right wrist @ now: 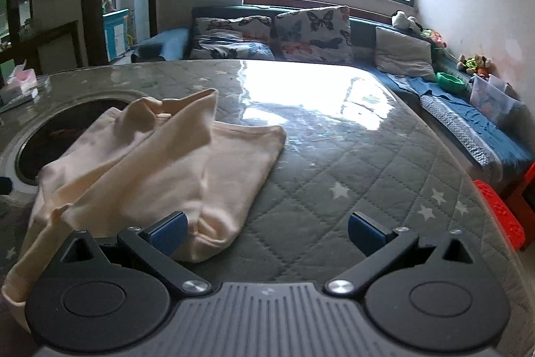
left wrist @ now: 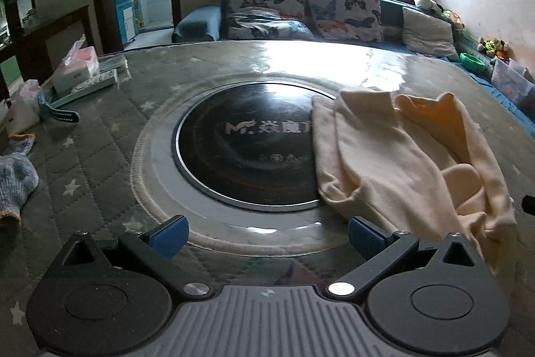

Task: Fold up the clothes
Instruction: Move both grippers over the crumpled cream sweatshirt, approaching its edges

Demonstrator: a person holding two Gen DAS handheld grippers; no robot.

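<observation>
A cream garment [left wrist: 394,156] lies crumpled on the quilted grey table cover [left wrist: 100,156], partly over the black round hotplate [left wrist: 244,146]. My left gripper [left wrist: 267,236] is open and empty, low over the table; the garment is just right of its right finger. In the right wrist view the same garment [right wrist: 160,166] spreads across the left half. My right gripper [right wrist: 267,233] is open and empty, with its left fingertip [right wrist: 169,235] at the garment's near edge; touching or not cannot be told.
A tissue box [left wrist: 77,66], a remote and small items sit at the table's far left, with a grey-blue knitted cloth [left wrist: 15,183] at the left edge. A sofa with butterfly cushions [left wrist: 344,12] stands behind the table. A red stool [right wrist: 501,213] is at the right.
</observation>
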